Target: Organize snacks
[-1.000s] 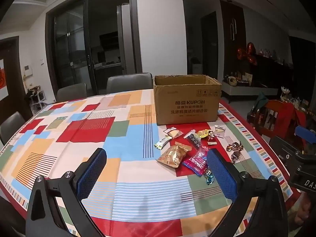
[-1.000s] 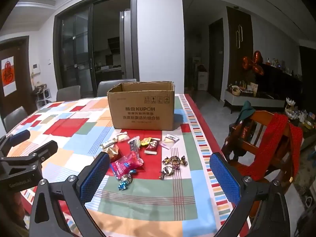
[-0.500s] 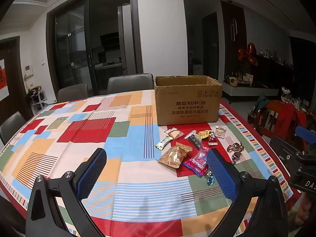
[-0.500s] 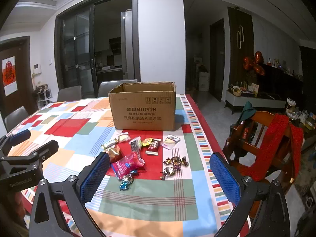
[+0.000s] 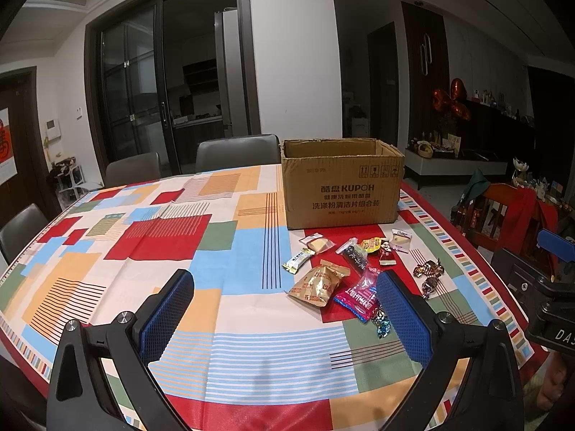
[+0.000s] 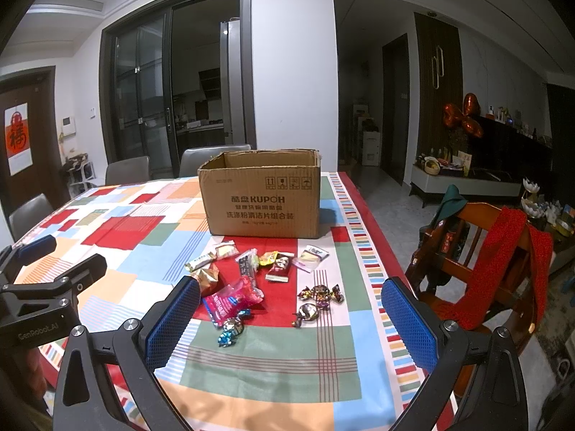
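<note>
So both grippers are spread wide with nothing between the pads, hovering over the near edge of the table. The snacks sit in a loose pile ahead of them, just in front of the cardboard box (image 6: 262, 197), which stands open-topped further back.

From the right gripper (image 6: 291, 327) the pile is pretty much dead ahead and a touch to its left: the pink packet (image 6: 233, 300) lies closest, just off its left finger, long axis running diagonally away to the right. The foil candies (image 6: 320, 294) are straight ahead. From the left gripper (image 5: 287, 309) the same pile is off to its right, the gold pouch (image 5: 318, 285) nearest, so I'd say the right one has the easier first grab.

Can't see inside the box at all from this height, so no idea if anything's in there. The small packets near the box are too tiny to read, and the left gripper's right finger covers part of the pink packet's end
</note>
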`<state>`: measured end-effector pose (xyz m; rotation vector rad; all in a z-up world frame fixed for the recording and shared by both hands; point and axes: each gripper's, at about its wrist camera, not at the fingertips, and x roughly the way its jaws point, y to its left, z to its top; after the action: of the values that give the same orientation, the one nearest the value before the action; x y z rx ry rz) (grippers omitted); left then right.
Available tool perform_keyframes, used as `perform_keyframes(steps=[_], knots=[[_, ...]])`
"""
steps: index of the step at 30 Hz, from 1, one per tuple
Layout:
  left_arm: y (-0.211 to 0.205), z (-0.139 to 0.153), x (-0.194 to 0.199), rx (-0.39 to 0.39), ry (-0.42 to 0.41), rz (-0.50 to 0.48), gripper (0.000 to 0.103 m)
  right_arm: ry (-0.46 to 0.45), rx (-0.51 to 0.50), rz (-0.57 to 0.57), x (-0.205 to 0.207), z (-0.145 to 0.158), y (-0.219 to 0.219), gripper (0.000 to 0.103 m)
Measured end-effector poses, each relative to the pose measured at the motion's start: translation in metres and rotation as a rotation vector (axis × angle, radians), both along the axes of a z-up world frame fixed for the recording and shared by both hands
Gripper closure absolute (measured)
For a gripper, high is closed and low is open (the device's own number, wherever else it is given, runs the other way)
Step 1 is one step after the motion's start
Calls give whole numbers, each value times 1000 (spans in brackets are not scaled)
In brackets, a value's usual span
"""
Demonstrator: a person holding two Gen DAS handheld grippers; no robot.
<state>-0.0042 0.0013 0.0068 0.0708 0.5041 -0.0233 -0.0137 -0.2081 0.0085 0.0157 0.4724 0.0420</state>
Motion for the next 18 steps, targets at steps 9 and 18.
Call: perform_keyframes(steps=[9, 18], knots=[[0, 0, 0, 0, -1, 0, 0, 0, 1, 1, 0, -1, 1, 1], [-1, -1, 0, 0, -1, 1, 0, 0, 2, 1, 0, 0, 1, 1]])
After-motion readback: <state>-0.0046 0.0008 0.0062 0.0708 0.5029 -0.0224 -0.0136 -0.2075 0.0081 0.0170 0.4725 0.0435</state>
